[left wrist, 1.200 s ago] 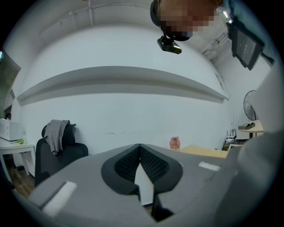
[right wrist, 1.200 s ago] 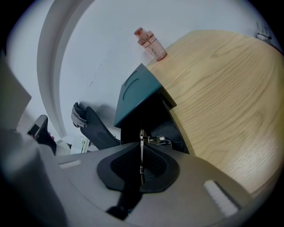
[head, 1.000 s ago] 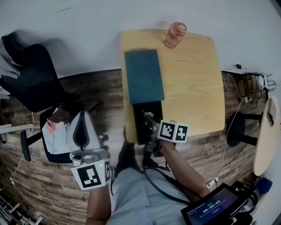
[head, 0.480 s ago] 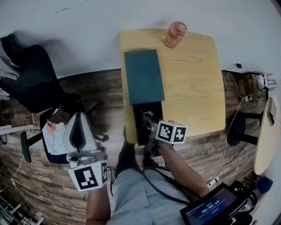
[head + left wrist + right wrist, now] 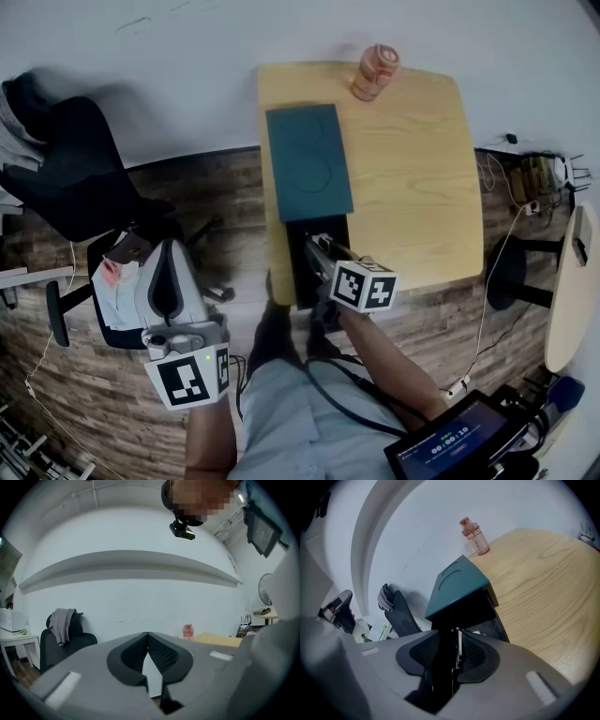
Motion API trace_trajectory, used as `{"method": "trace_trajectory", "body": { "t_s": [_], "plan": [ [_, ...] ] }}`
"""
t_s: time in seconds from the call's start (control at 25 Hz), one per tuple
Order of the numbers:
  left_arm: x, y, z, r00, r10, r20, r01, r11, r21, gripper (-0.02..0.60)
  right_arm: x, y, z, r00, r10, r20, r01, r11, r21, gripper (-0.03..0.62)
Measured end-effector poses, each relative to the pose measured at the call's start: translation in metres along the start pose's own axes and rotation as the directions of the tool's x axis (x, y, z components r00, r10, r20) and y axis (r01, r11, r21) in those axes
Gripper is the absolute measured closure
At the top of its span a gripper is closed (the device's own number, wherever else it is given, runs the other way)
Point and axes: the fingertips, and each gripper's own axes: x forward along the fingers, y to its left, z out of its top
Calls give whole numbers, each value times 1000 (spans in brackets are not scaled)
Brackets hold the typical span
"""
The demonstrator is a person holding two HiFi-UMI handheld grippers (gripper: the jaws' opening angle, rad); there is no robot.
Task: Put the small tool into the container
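Note:
A black open container (image 5: 296, 274) stands at the wooden table's (image 5: 412, 187) near edge, and a teal lid (image 5: 307, 161) lies over its far part. My right gripper (image 5: 316, 247) points down into the container's mouth. Its jaws have just been opening and now stand apart. A small dark tool with a thin silvery edge (image 5: 459, 641) still sits between them, above the container (image 5: 490, 616). My left gripper (image 5: 170, 247) hangs over the floor to the left of the table. In its own view the left gripper (image 5: 148, 634) is shut and holds nothing.
A pink bottle (image 5: 375, 73) stands at the table's far edge. A black office chair (image 5: 75, 169) and a seat with papers (image 5: 117, 291) are on the left. A tablet (image 5: 459, 441) and cables lie at lower right, with a round white table (image 5: 572, 281) beyond them.
The right gripper has rolled slightly over the container, its marker cube turning, and its jaws stand wider. The left gripper has stayed in place.

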Motion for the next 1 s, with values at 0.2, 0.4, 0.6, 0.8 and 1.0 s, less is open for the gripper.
{"method": "trace_trajectory", "body": {
  "t_s": [0.2, 0.4, 0.6, 0.8, 1.0],
  "plan": [
    [-2, 2, 0, 1000, 1, -3, -1, 1000, 0, 571, 3, -1, 5, 997, 64, 50, -70, 989, 132, 450],
    [-4, 6, -2, 1000, 8, -12, -8, 1000, 2, 571, 8, 0, 7, 998, 38, 56, -41, 998, 54, 457],
    [-6, 8, 0, 1000, 9, -12, -9, 1000, 0, 571, 3, -2, 11, 997, -6, 78, 8, 1000, -19, 461],
    [-5, 7, -1, 1000, 5, -14, -5, 1000, -7, 571, 7, 1, 6, 997, 53, 47, -55, 998, 32, 456],
    [-4, 7, -2, 1000, 2, -18, -3, 1000, -21, 571, 7, 0, 5, 998, -4, 61, 10, 995, -103, 448]
  ]
}}
